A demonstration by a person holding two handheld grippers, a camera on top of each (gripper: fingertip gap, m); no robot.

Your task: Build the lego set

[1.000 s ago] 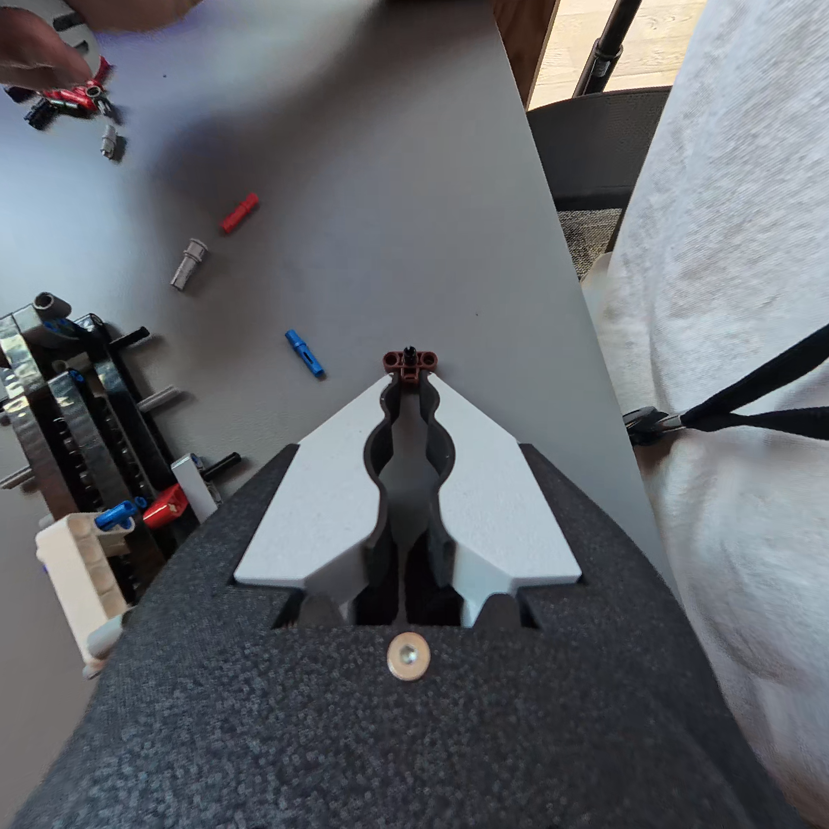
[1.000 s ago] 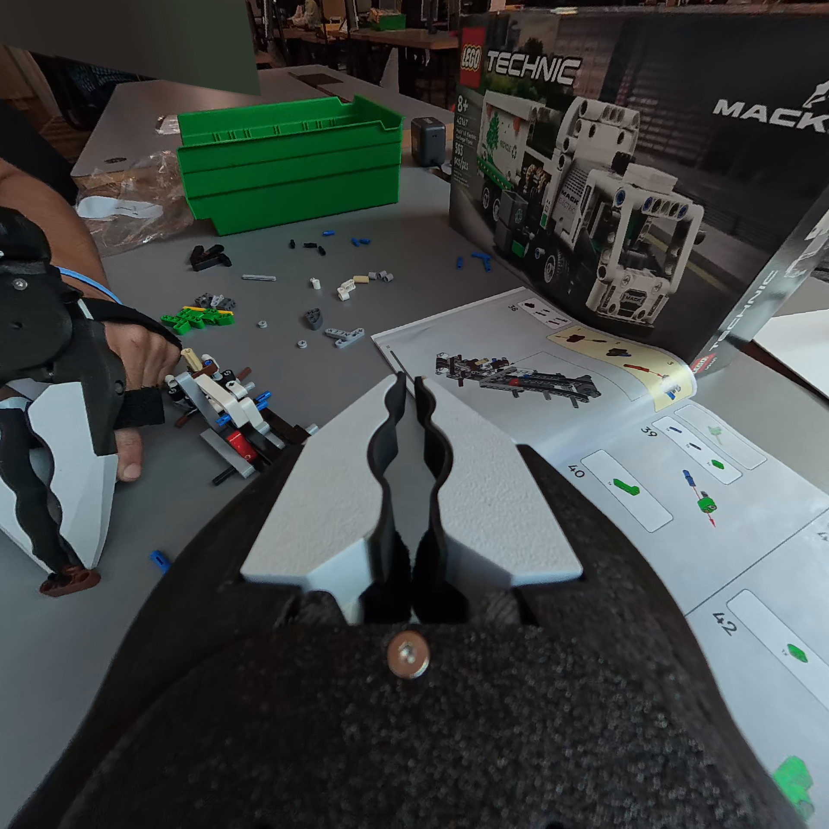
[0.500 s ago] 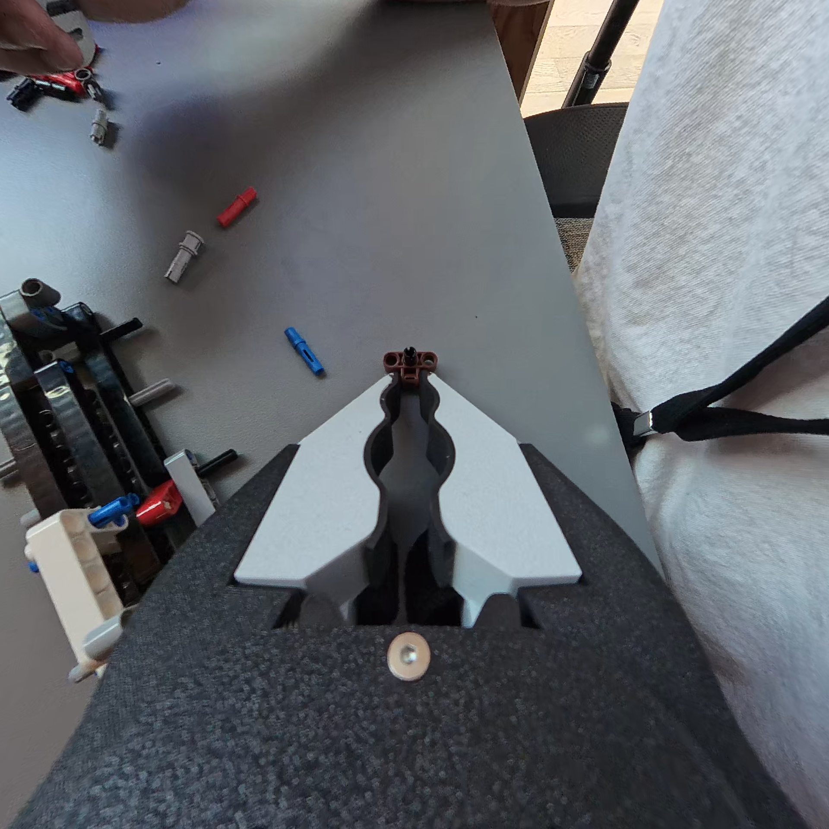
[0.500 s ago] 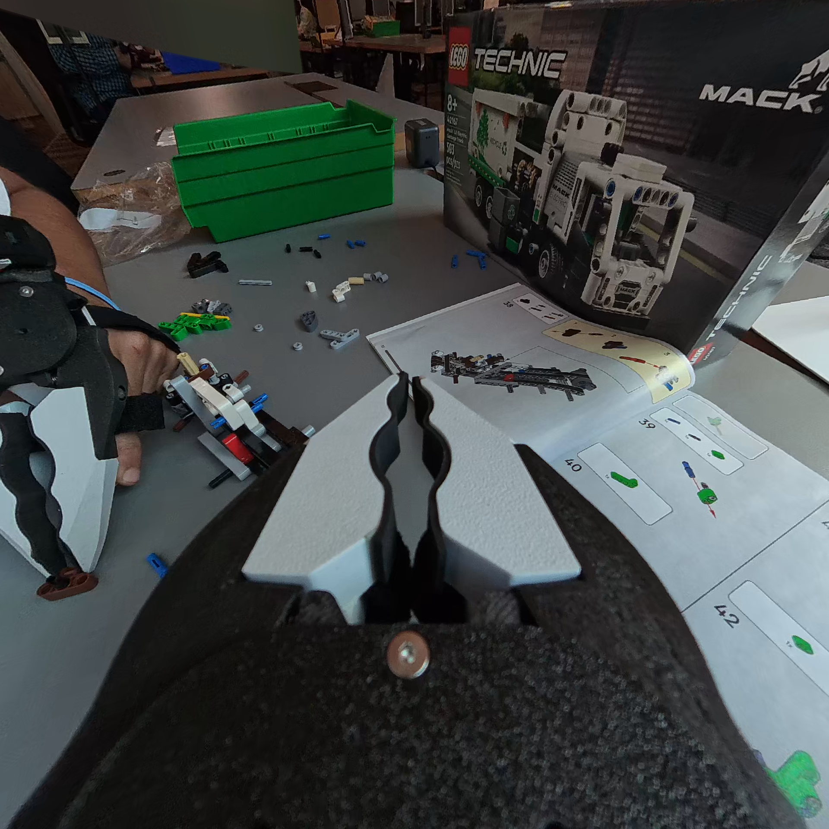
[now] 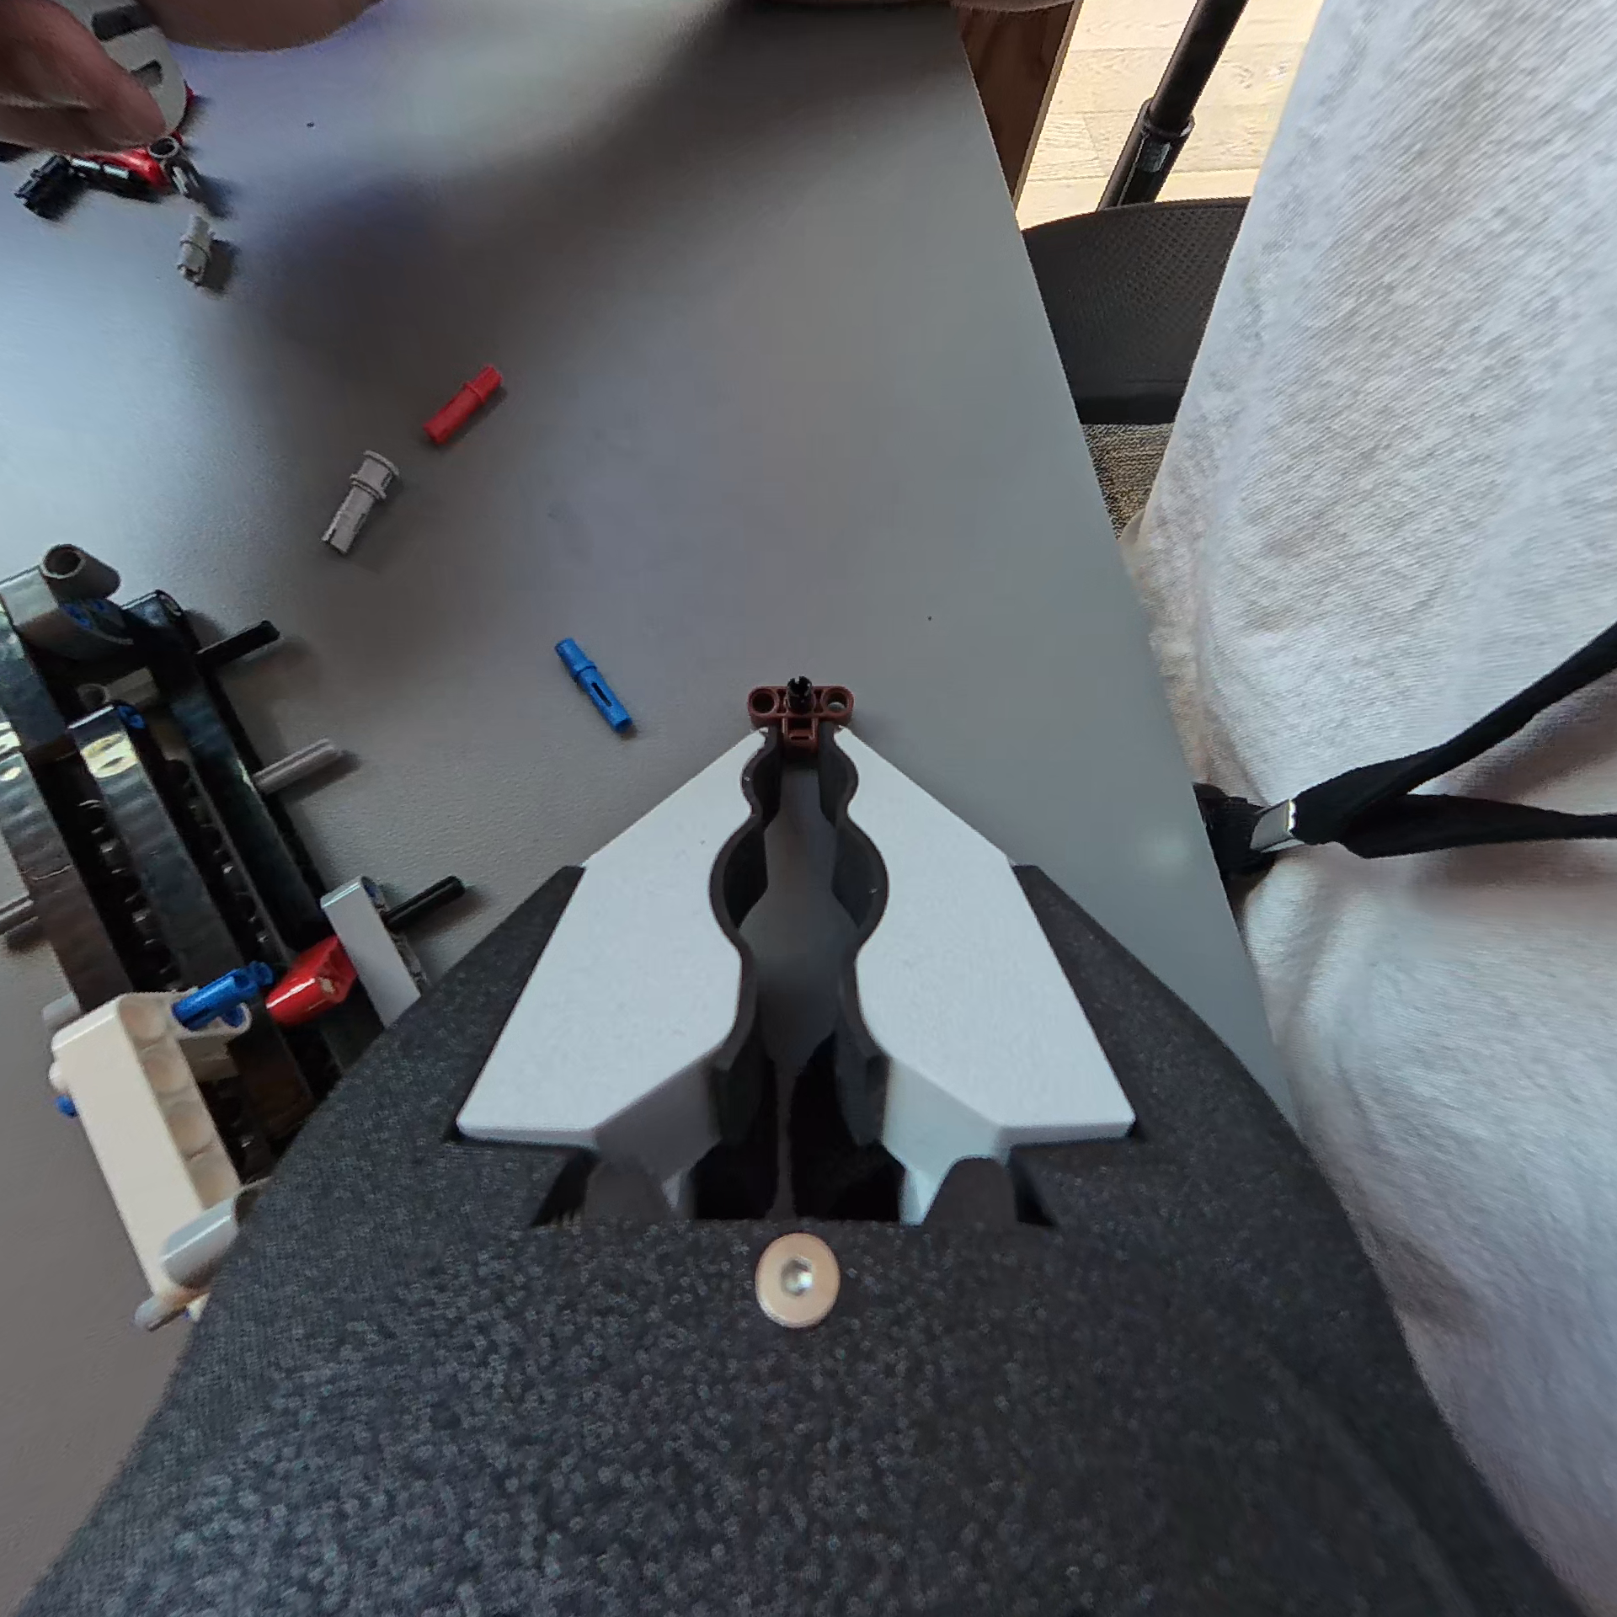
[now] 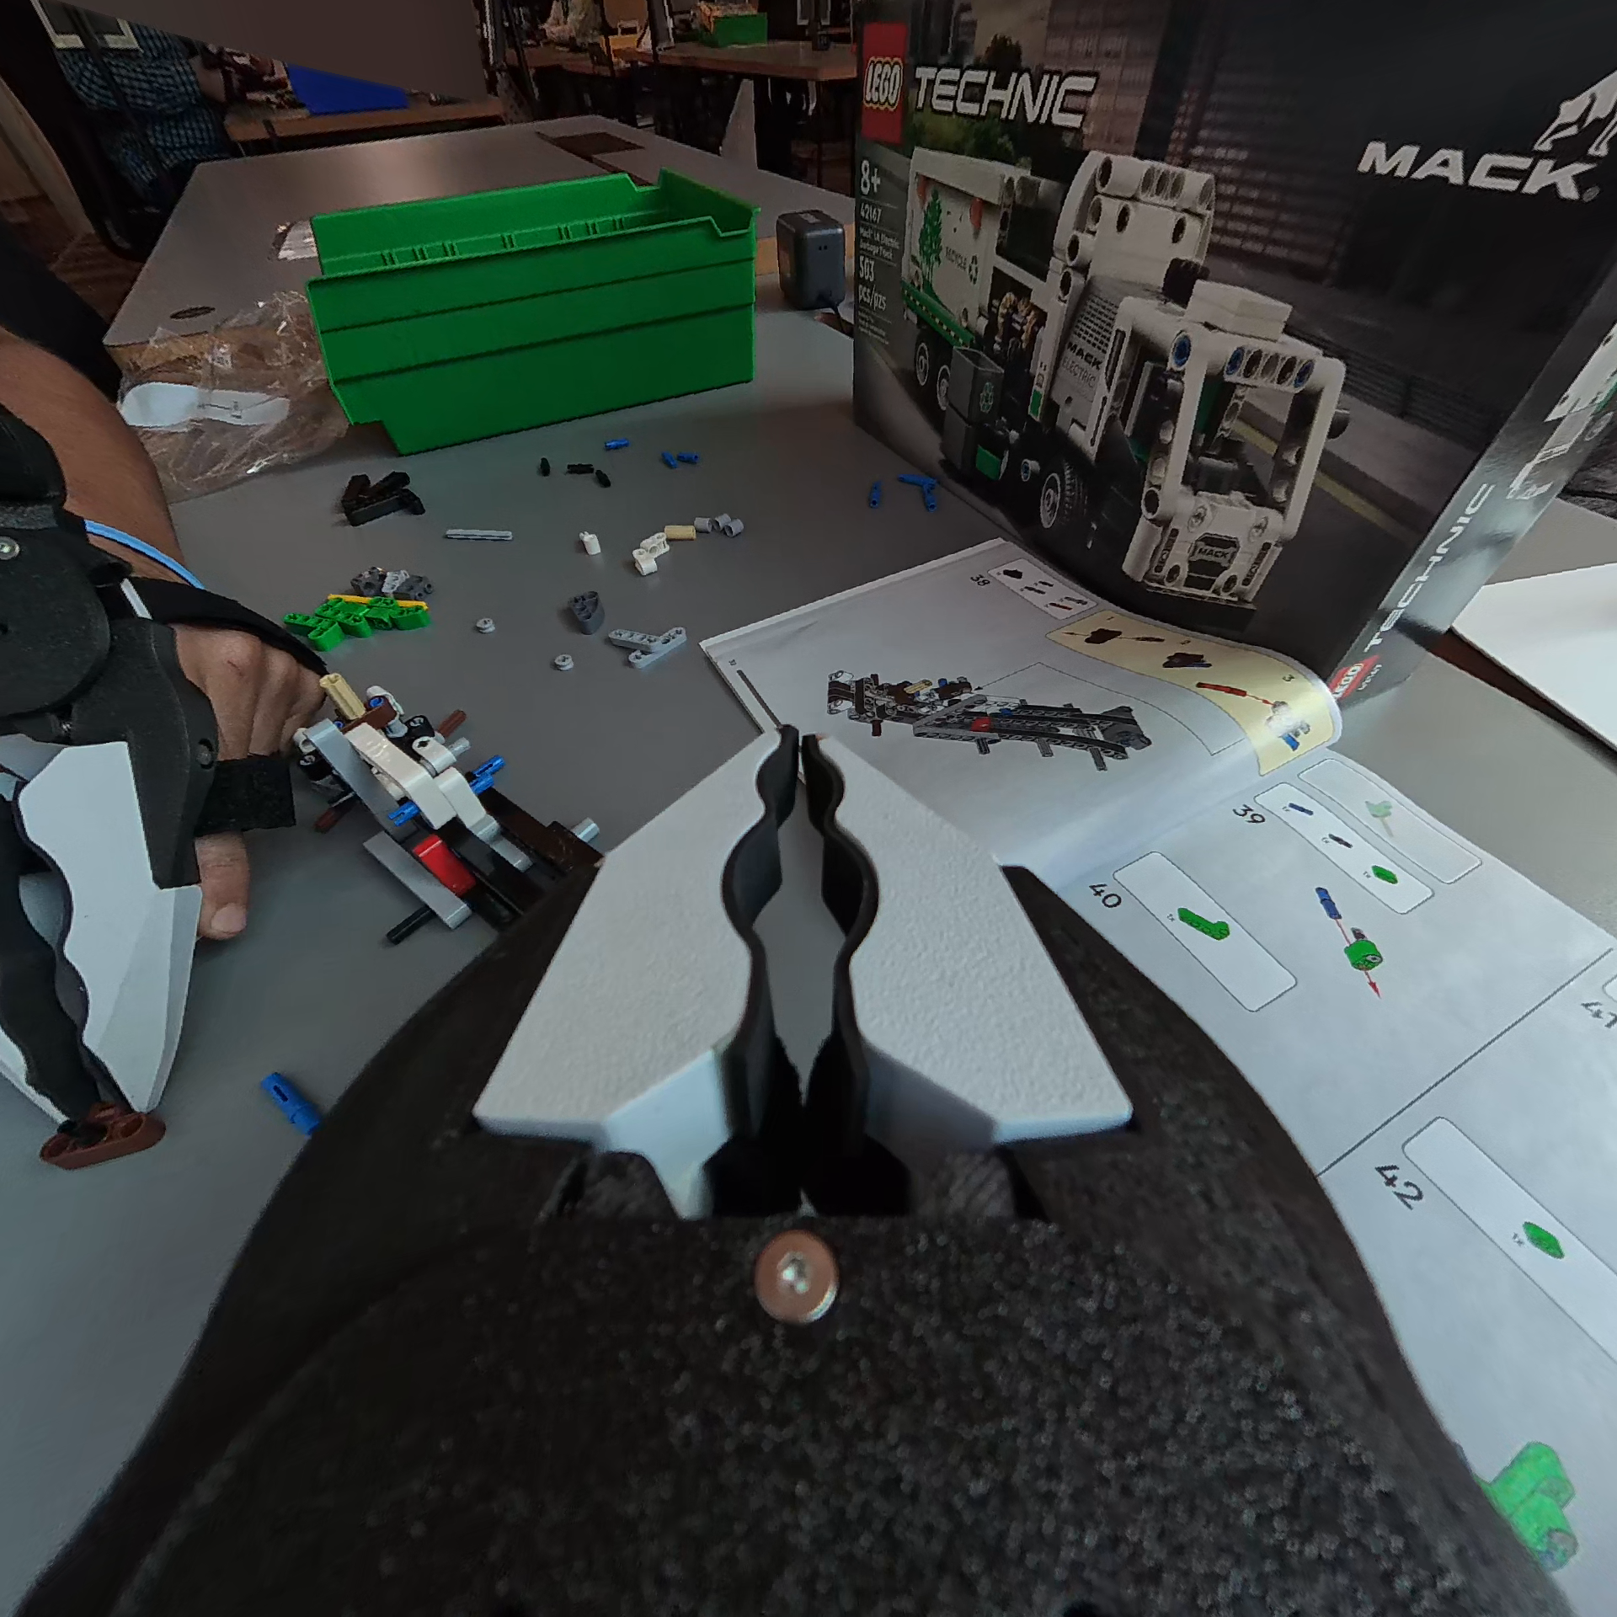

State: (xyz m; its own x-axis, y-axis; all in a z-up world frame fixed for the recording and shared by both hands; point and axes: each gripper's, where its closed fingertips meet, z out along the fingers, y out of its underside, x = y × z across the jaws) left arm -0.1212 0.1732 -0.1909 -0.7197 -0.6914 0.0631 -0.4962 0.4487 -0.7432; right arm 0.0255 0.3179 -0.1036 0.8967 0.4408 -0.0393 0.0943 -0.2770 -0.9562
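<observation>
The left claw (image 5: 800, 731) pinches a small brown connector (image 5: 800, 707) with a black pin, low over the grey bench (image 5: 700, 350). The right claw (image 6: 800, 744) is clenched on nothing, above the bench beside the open instruction booklet (image 6: 1137, 787). Left of the booklet lies the half-built truck frame (image 6: 420, 805), a hand (image 6: 236, 700) touching it. Beyond the frame, loose pieces are scattered before a green bin (image 6: 534, 306); its inside is hidden. The set's box (image 6: 1225, 306) stands behind the booklet.

My left gripper (image 5: 799, 733): fingertips pinched together, pointing down near the table edge.
My right gripper (image 6: 800, 744): jaws nearly touching, nothing between, held higher.
</observation>
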